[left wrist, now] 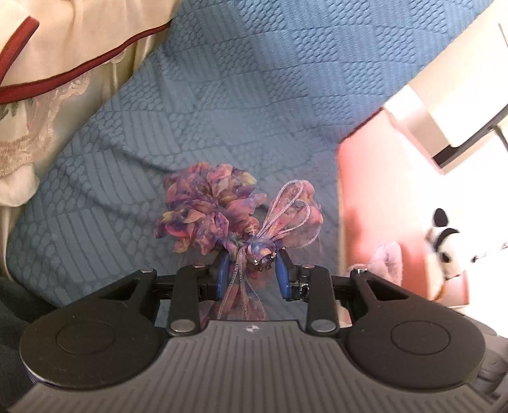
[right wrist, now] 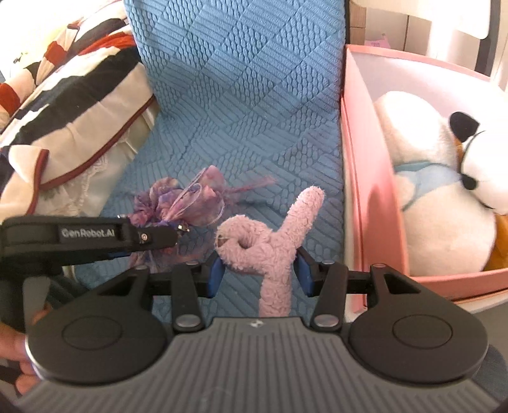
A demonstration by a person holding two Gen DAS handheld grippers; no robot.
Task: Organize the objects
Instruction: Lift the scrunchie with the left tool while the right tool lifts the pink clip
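My left gripper (left wrist: 254, 273) is shut on a purple-pink floral fabric scrunchie (left wrist: 219, 209) by its beaded ribbon knot, above the blue quilted bedspread (left wrist: 254, 79). The scrunchie also shows in the right wrist view (right wrist: 177, 203), with the left gripper's body (right wrist: 95, 235) at the left. My right gripper (right wrist: 258, 270) is shut on a fuzzy lilac looped hair tie (right wrist: 270, 244), held just left of a pink box (right wrist: 355, 190). The hair tie shows faintly in the left wrist view (left wrist: 387, 257).
The pink box (left wrist: 374, 190) holds a white plush toy (right wrist: 444, 197) with black ears. A striped pillow with dark red piping and lace (right wrist: 63, 111) lies at the left, also in the left wrist view (left wrist: 47, 63). Cardboard boxes (right wrist: 412, 28) stand behind the pink box.
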